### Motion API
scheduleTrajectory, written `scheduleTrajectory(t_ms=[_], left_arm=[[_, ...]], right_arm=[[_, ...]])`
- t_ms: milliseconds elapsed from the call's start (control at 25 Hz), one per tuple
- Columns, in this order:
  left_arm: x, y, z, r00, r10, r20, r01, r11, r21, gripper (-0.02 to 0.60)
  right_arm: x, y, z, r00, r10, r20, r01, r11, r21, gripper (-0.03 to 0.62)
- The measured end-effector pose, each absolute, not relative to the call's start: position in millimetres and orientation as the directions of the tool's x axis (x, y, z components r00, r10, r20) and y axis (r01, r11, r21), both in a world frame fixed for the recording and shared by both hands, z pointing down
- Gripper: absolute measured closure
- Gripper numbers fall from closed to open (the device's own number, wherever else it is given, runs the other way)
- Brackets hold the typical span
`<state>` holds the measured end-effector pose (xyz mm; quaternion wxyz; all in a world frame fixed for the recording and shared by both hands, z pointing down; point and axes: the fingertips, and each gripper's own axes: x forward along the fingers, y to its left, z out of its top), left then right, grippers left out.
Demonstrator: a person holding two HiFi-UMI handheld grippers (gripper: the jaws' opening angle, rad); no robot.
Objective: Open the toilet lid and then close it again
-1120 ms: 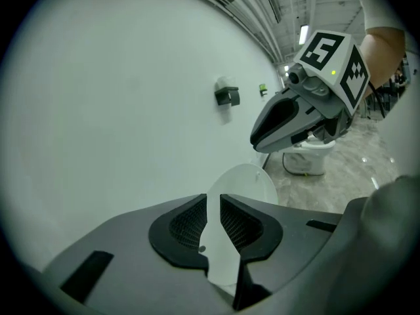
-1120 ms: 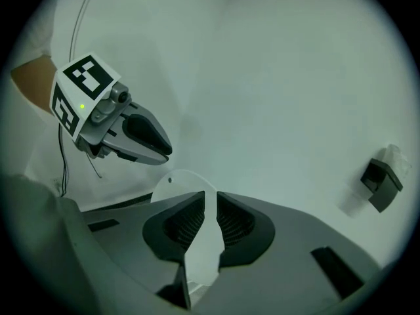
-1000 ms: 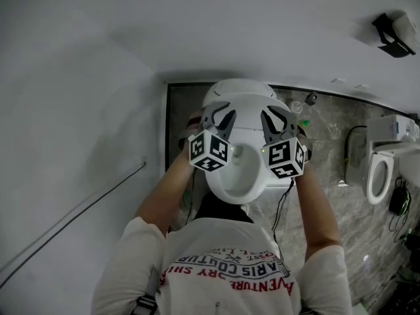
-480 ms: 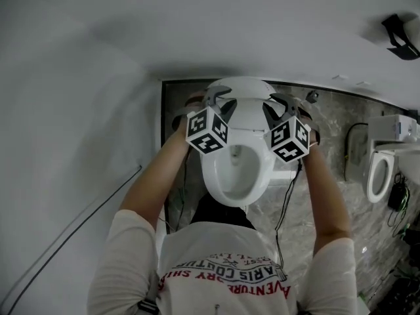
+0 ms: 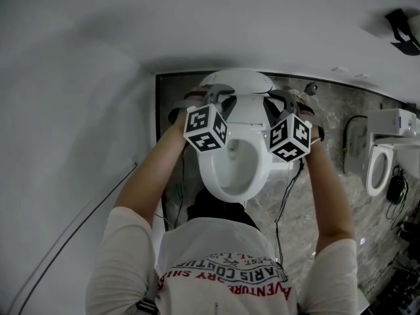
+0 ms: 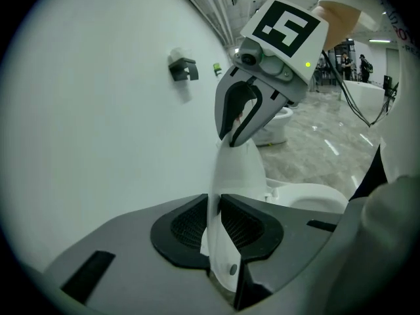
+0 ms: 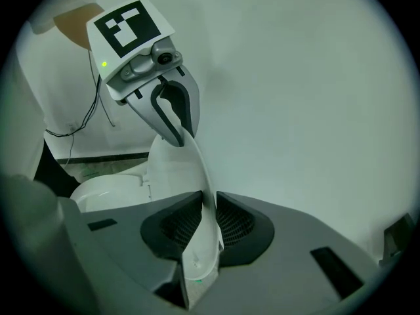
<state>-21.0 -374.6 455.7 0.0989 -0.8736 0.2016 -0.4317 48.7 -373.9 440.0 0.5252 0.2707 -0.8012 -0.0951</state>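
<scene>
The white toilet lid [image 5: 235,83] stands raised against the wall, above the open seat and bowl [image 5: 231,176]. My left gripper [image 5: 213,98] grips the lid's left edge and my right gripper [image 5: 278,100] its right edge. In the left gripper view the thin lid edge [image 6: 226,169] runs between my left gripper's [image 6: 213,225] pads, with the right gripper [image 6: 233,131] clamped farther along it. The left jaws have just been closing onto the lid. In the right gripper view the lid [image 7: 197,176] sits between my right gripper's [image 7: 210,220] pads, and the left gripper [image 7: 177,133] holds its far edge.
The white wall is close behind the lid. A second toilet [image 5: 379,169] stands at the right on the marble floor [image 5: 315,261]. A black fixture [image 5: 403,21] hangs on the wall at upper right. A thin cable [image 5: 72,231] runs along the left wall.
Both grippers and the lid have moved back toward the wall. The lid has tipped further open, and more of the seat and bowl shows.
</scene>
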Motion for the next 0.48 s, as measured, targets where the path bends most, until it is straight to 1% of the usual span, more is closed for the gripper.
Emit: scheduleTrajectory(t_ms=[280, 480], left_arm=[[-18, -351, 451, 0.579, -0.390, 0.716, -0.239, -0.921, -0.309, 0.528], [-19, -330, 449, 0.583, -0.376, 0.720, -0.214, -0.926, -0.310, 0.533]], right_arm=[[51, -351, 436, -0.312, -0.523, 0.793, -0.268, 0.850, 0.454, 0.537], [50, -330, 433, -0.325, -0.534, 0.780, -0.276, 0.843, 0.462, 0.539]])
